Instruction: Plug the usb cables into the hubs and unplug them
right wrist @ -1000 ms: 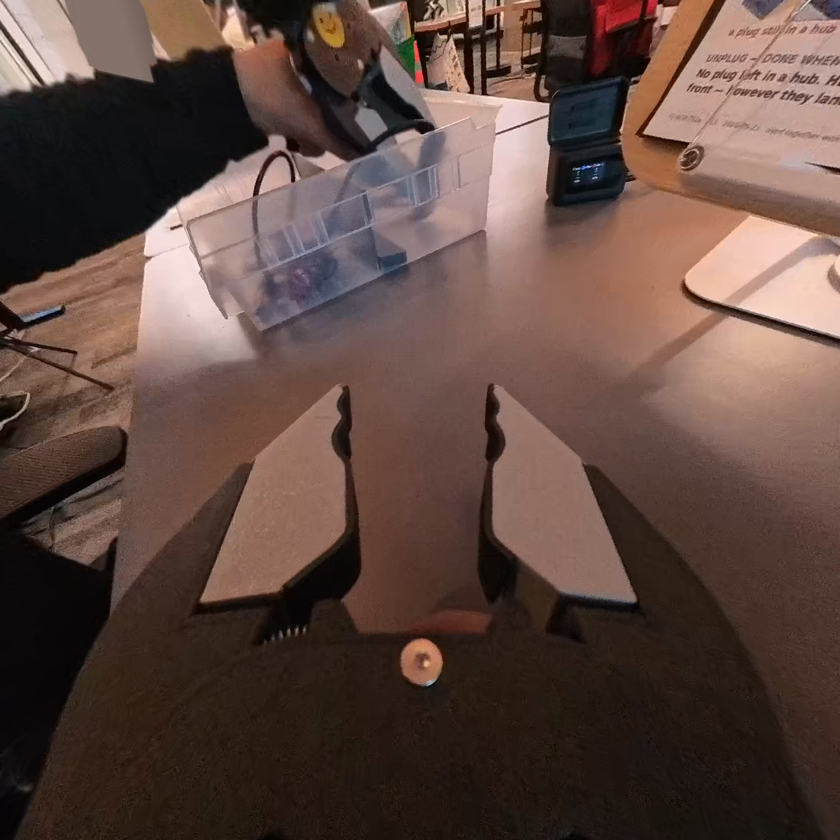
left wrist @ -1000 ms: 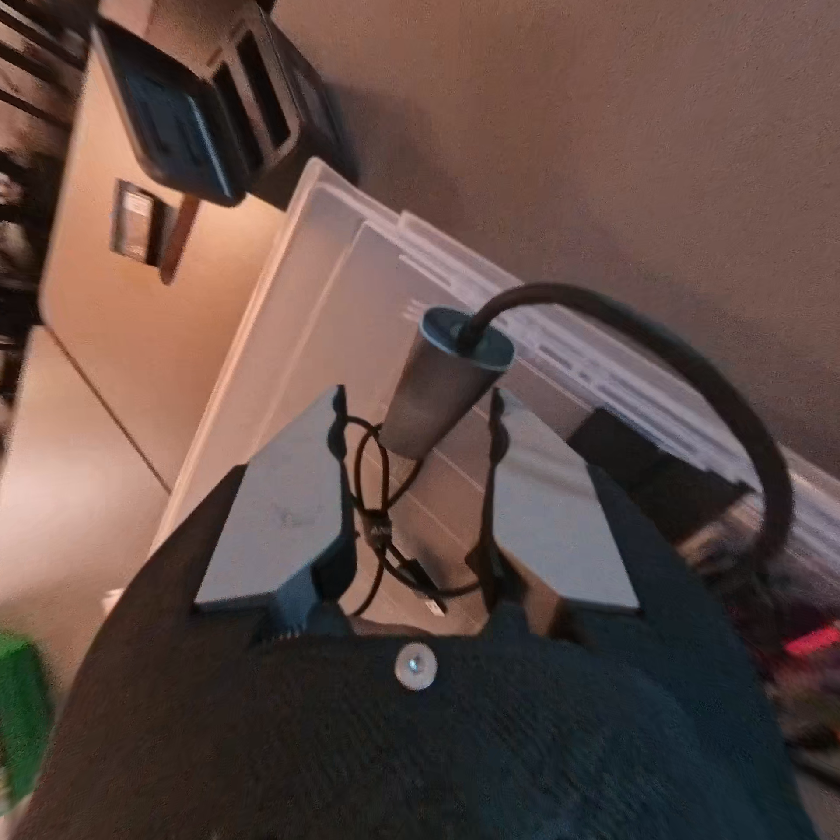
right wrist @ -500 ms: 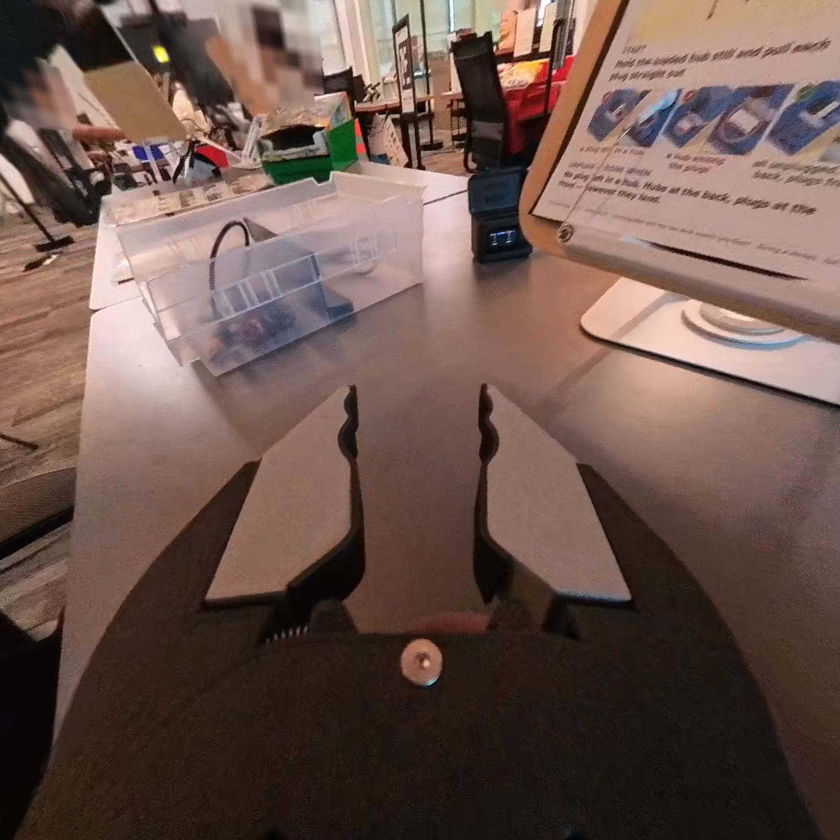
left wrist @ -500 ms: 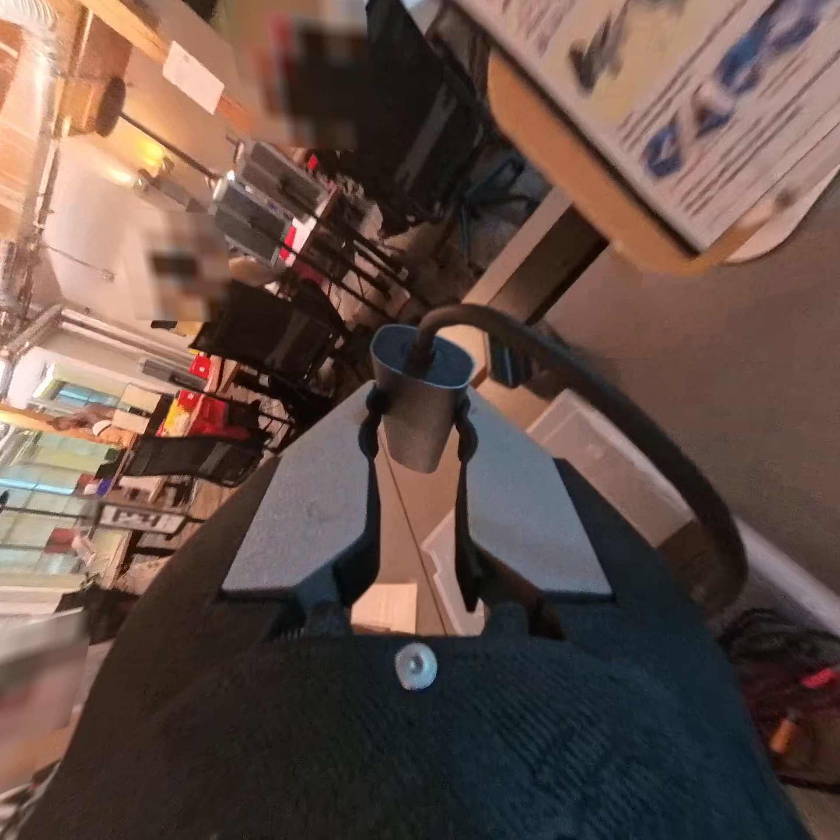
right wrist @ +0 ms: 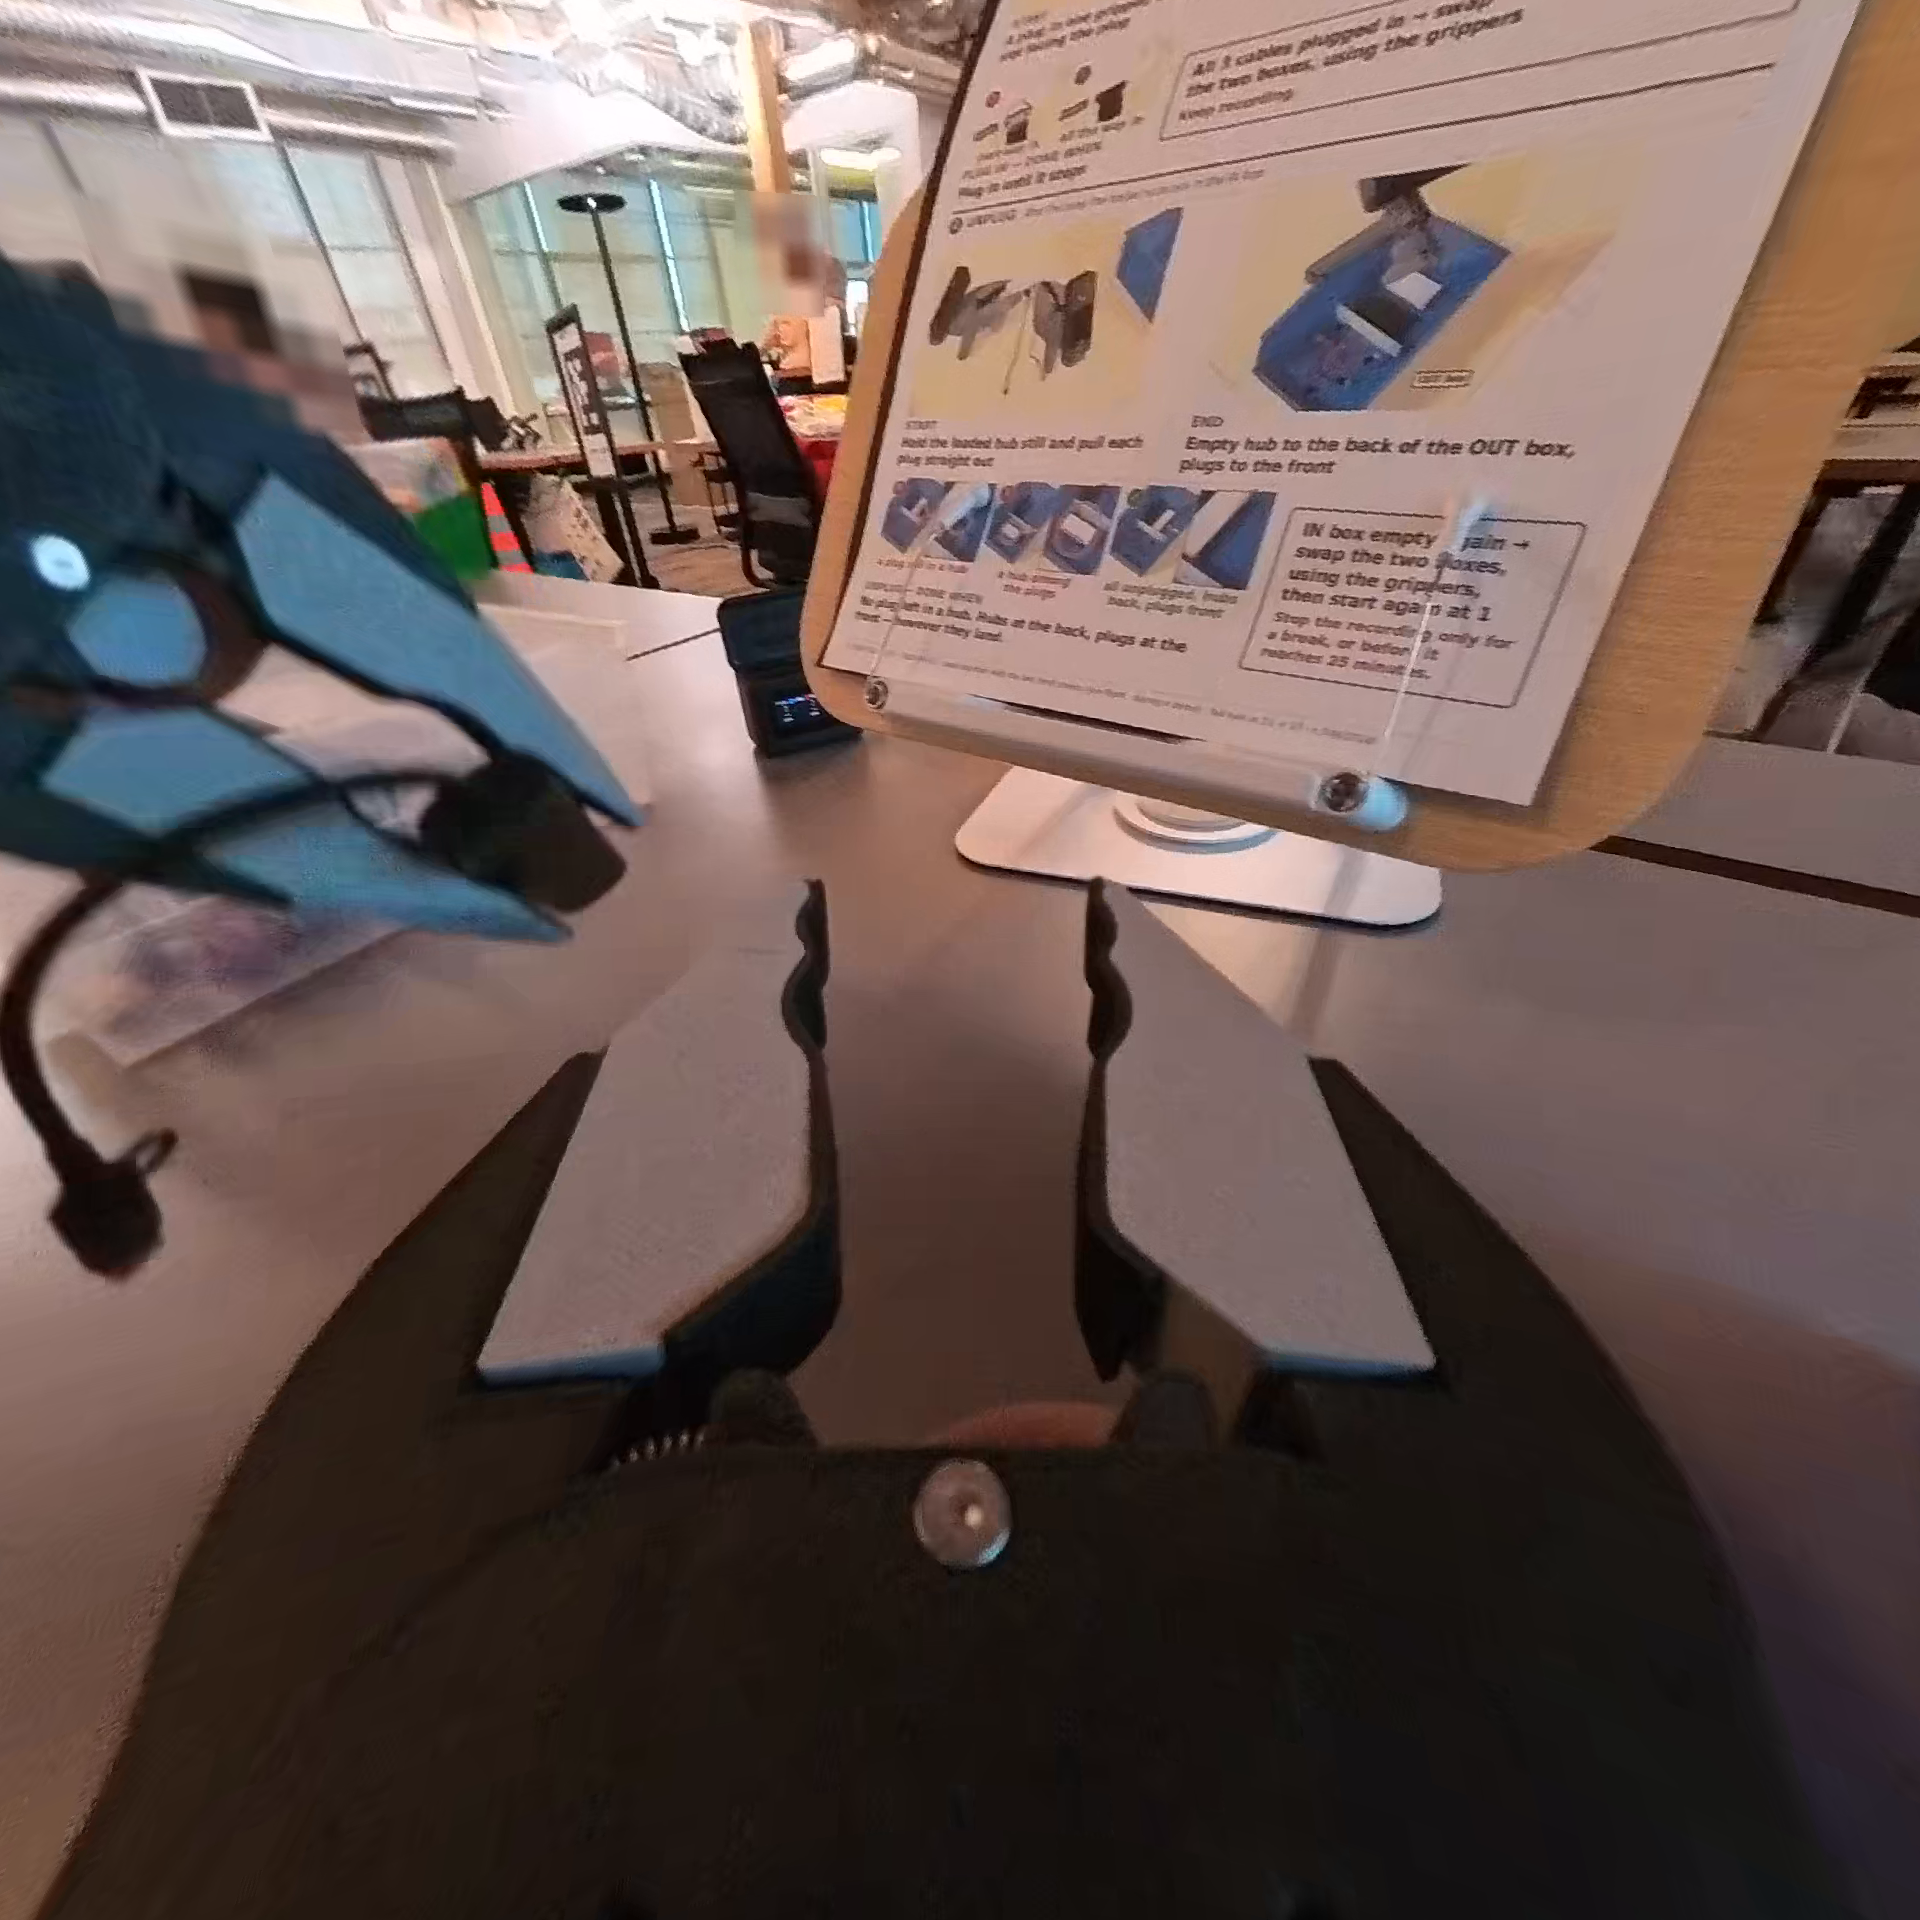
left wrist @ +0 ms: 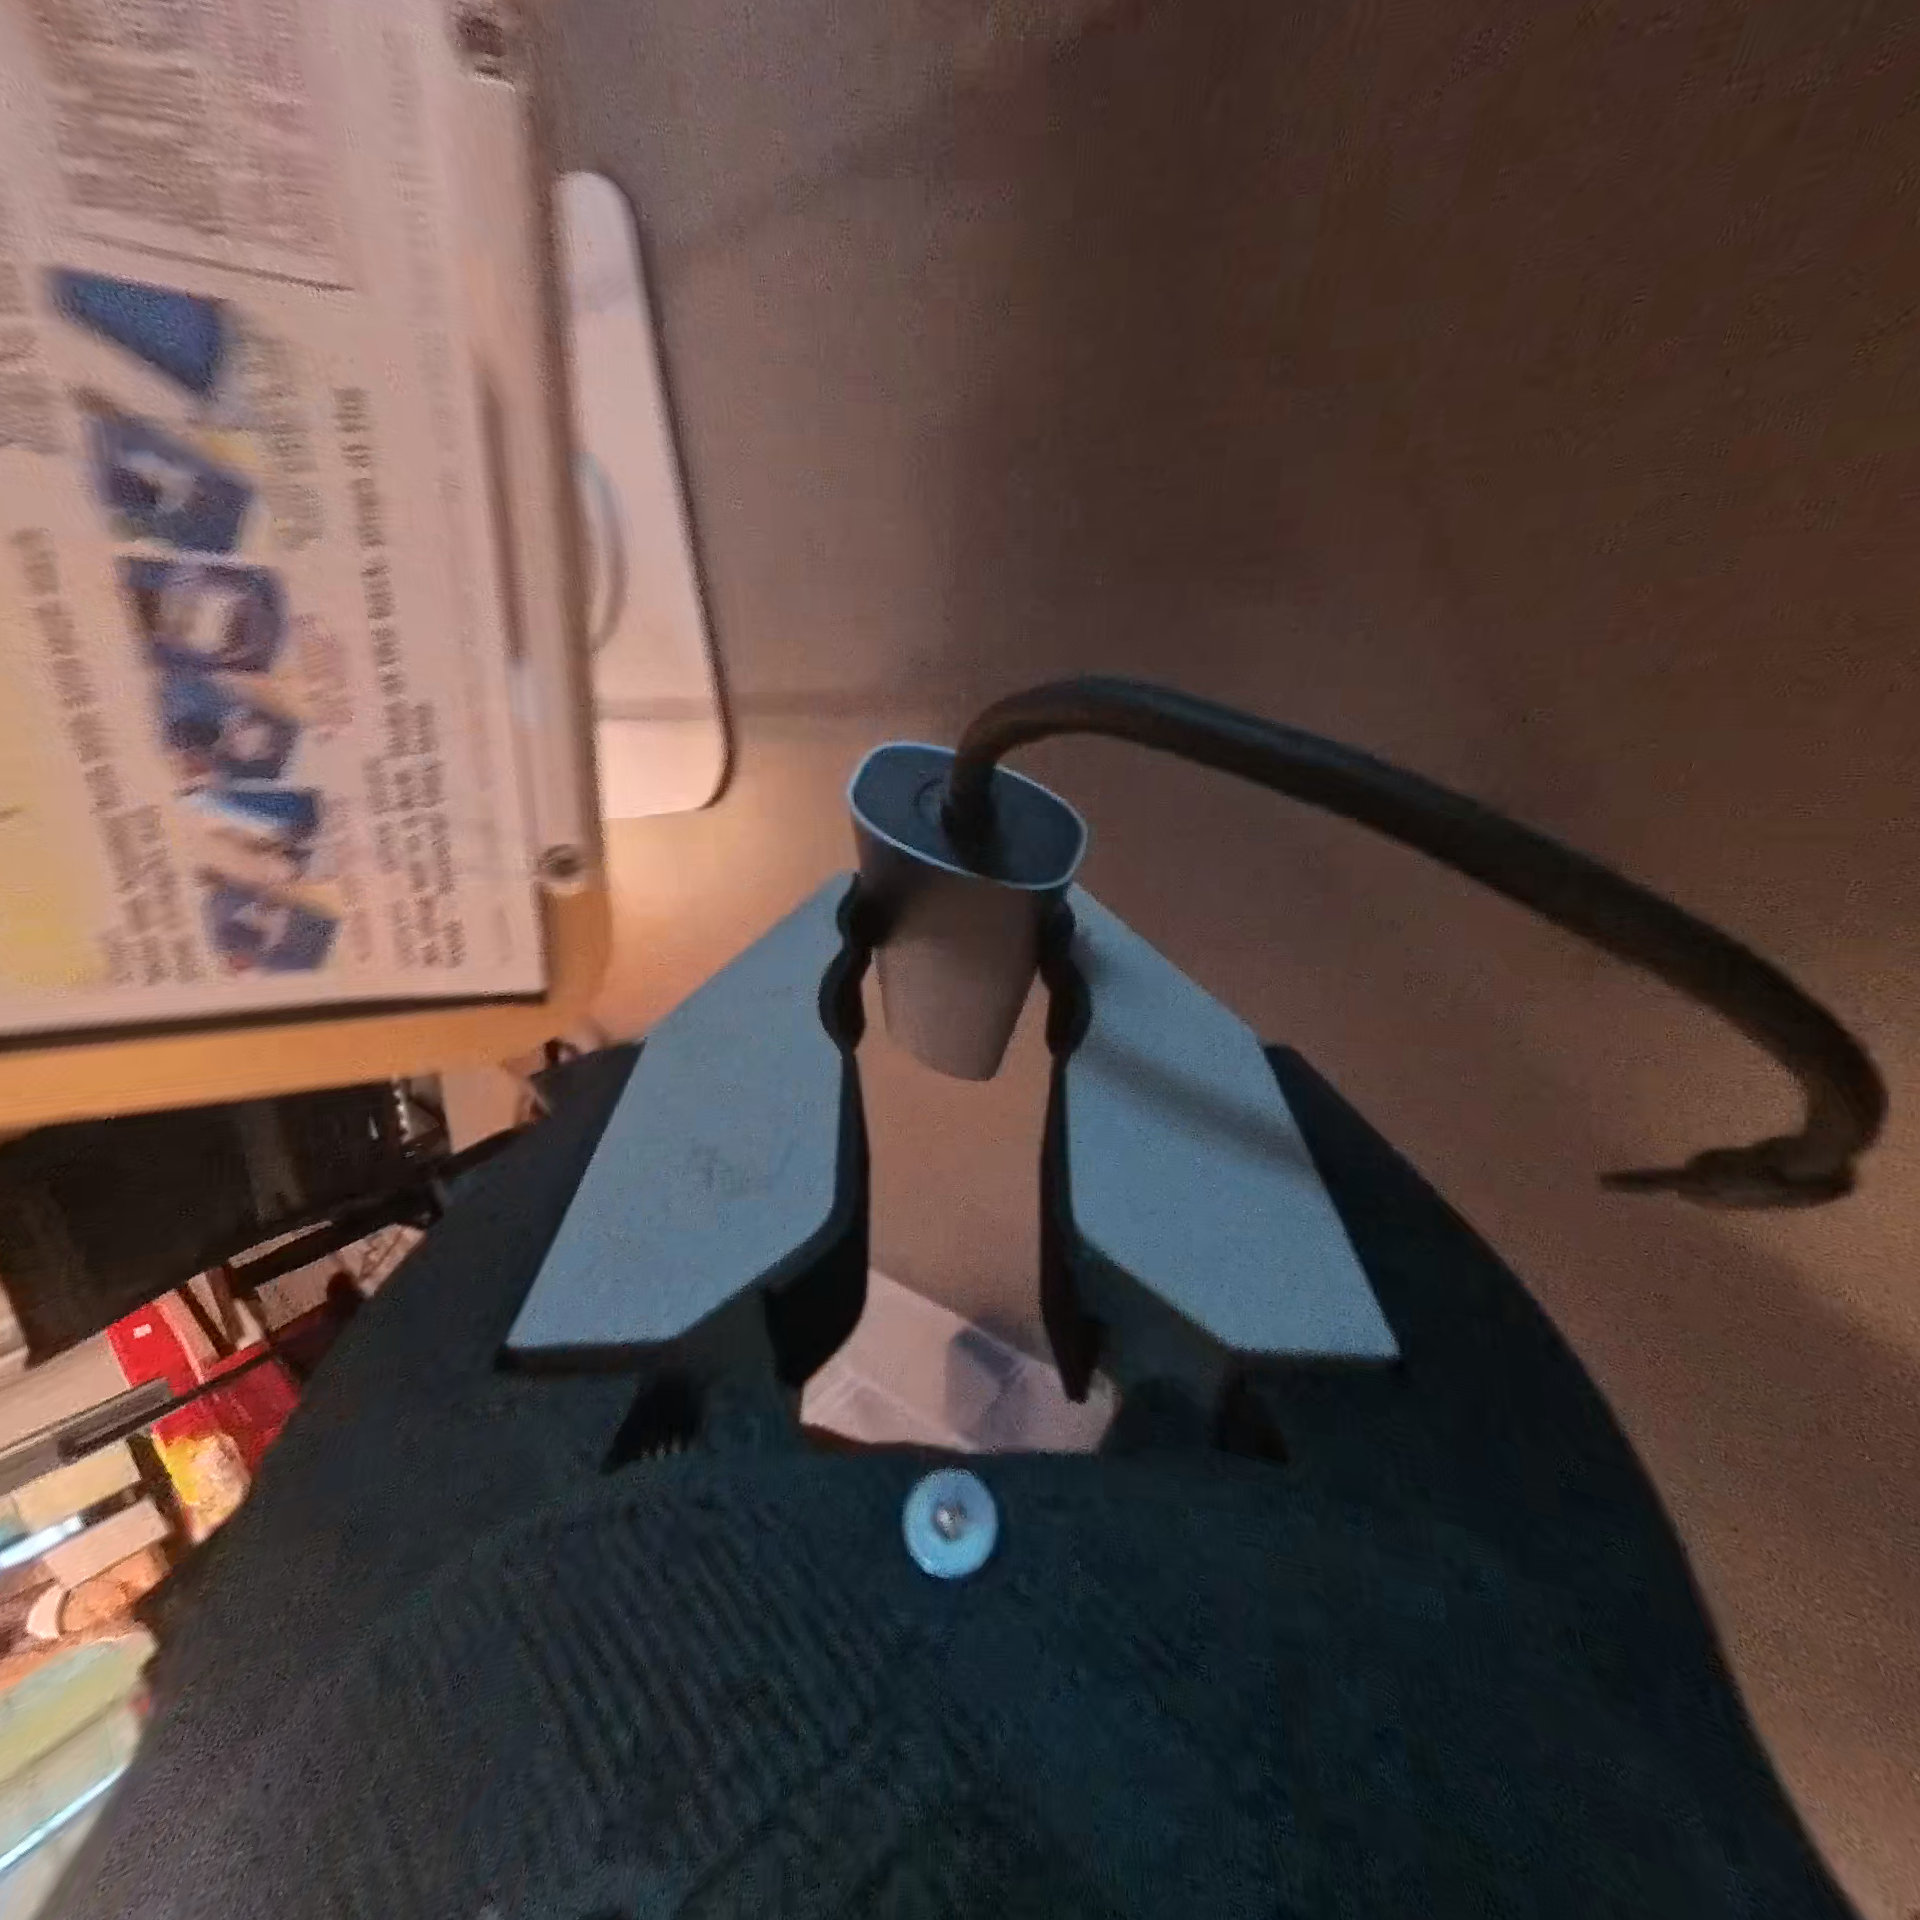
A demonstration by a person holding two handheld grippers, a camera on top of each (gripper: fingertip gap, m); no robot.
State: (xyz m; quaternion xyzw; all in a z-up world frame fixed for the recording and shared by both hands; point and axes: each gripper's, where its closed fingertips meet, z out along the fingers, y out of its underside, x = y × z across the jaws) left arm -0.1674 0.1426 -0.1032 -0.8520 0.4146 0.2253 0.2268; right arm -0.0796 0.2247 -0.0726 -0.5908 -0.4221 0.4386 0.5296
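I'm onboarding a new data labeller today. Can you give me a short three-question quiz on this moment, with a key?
1. True or false: the left gripper is clamped on the grey hub.
2. Multiple choice: the right gripper is A) shut on a plug, B) open with nothing between its fingers, C) shut on the hub's black cable.
3. Fill in: in the right wrist view, the instruction board stands on a white ____ on the table.

Key:
1. True; both fingers press the hub's sides, and its cable hangs free with the plug end in the air.
2. B.
3. Base.
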